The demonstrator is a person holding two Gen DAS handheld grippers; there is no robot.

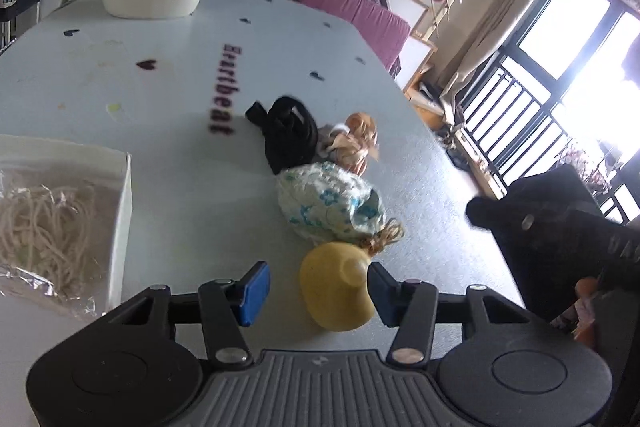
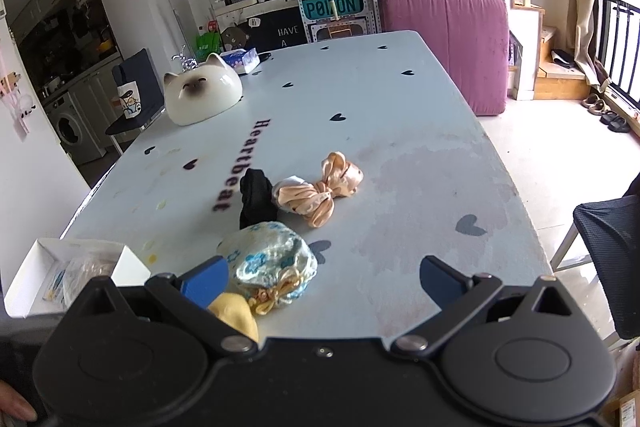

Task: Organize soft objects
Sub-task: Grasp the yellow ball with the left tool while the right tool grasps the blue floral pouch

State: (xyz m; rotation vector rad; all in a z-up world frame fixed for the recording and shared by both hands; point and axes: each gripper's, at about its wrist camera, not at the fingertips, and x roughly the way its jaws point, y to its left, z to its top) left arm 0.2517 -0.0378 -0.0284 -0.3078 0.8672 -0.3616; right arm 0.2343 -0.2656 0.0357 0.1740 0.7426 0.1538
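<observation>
Risks first, left to right. The white open box (image 1: 120, 195) with pale shredded filling sits at the near left; a hurried carry could clip its wall.

The left gripper (image 1: 318, 289) brackets the soft yellow rounded pouch (image 1: 336, 287): right pad touching or nearly so, left pad clear of it. Not a grip yet. My guess is a one-sided squeeze could push the pouch sideways or squirt it out.

The gold tassel cord (image 1: 384, 237) of the white-and-blue floral fabric pouch (image 1: 328, 203) lies against the yellow one and may snag and drag along.

The right gripper (image 2: 322, 281) hangs wide apart, empty, over the near table.

Task things: a line running from near to far at mid-table (image 2: 400, 107): yellow pouch nearest, floral pouch touching it, then the black fabric bundle (image 1: 286, 135) and, right of it, the peach satin bow (image 1: 358, 139). All look limp and crumpled.
</observation>
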